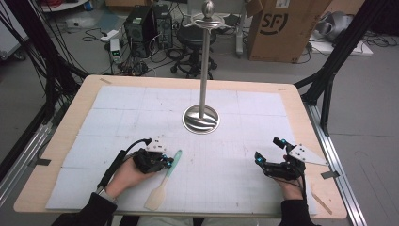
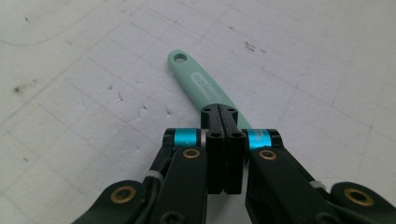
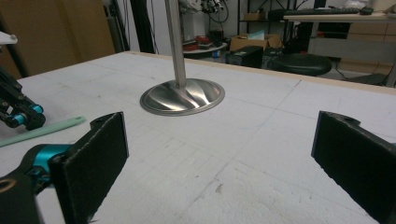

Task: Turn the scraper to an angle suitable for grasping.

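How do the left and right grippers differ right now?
The left gripper has its jaws closed together; the right gripper has its jaws spread wide apart. The left gripper sits right at the green spatula's handle, seemingly above it; the right gripper has nothing between its jaws, just bare mat. The right gripper faces the metal stand; the left points at the spatula. Both are hand-held, low over the mat.

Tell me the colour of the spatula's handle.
Mint green; the spatula's handle shows best in the left gripper view.
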A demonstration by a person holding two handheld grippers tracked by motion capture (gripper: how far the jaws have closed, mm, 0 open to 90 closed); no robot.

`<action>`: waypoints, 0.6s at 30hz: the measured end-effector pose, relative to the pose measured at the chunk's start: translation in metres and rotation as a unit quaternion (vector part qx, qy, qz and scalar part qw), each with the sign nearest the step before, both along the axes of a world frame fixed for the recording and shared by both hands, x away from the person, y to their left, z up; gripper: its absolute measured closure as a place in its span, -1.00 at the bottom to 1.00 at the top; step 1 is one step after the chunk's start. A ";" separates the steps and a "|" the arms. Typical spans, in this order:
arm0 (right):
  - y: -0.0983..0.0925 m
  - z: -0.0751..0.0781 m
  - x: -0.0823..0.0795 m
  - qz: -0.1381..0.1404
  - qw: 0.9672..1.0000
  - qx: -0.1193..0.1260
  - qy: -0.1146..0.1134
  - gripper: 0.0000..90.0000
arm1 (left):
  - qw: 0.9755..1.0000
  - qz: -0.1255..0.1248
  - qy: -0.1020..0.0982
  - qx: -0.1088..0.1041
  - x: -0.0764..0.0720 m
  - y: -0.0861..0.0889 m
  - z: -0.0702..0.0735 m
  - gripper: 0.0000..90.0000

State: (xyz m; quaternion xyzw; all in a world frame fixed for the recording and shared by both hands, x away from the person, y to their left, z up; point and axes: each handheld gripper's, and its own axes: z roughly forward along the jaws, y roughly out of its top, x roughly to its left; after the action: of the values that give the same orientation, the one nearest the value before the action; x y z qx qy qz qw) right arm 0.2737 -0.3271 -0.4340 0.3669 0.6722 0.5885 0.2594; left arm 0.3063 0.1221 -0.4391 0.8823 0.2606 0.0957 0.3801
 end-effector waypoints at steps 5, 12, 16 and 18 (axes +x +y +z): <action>-0.001 0.001 0.000 -0.002 1.000 0.006 -0.002 -0.94 | 0.999 0.011 -0.019 -0.030 -0.011 0.006 0.014 1.00; -0.002 0.000 -0.001 -0.005 1.000 0.002 -0.004 -0.94 | 0.999 -0.015 -0.003 -0.048 -0.041 0.006 0.018 1.00; -0.001 0.000 0.000 -0.003 1.000 0.001 -0.001 -0.94 | 0.999 -0.019 0.014 -0.036 -0.050 -0.001 0.014 1.00; -0.001 0.000 -0.001 -0.003 1.000 0.002 -0.001 -0.94 | 0.999 -0.026 0.023 -0.025 -0.055 -0.006 0.012 1.00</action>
State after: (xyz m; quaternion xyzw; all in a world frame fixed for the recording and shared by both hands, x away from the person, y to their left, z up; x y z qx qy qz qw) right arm 0.2730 -0.3284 -0.4337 0.3688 0.6696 0.5897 0.2606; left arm 0.2512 0.1157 -0.4274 0.8809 0.2489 0.0594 0.3982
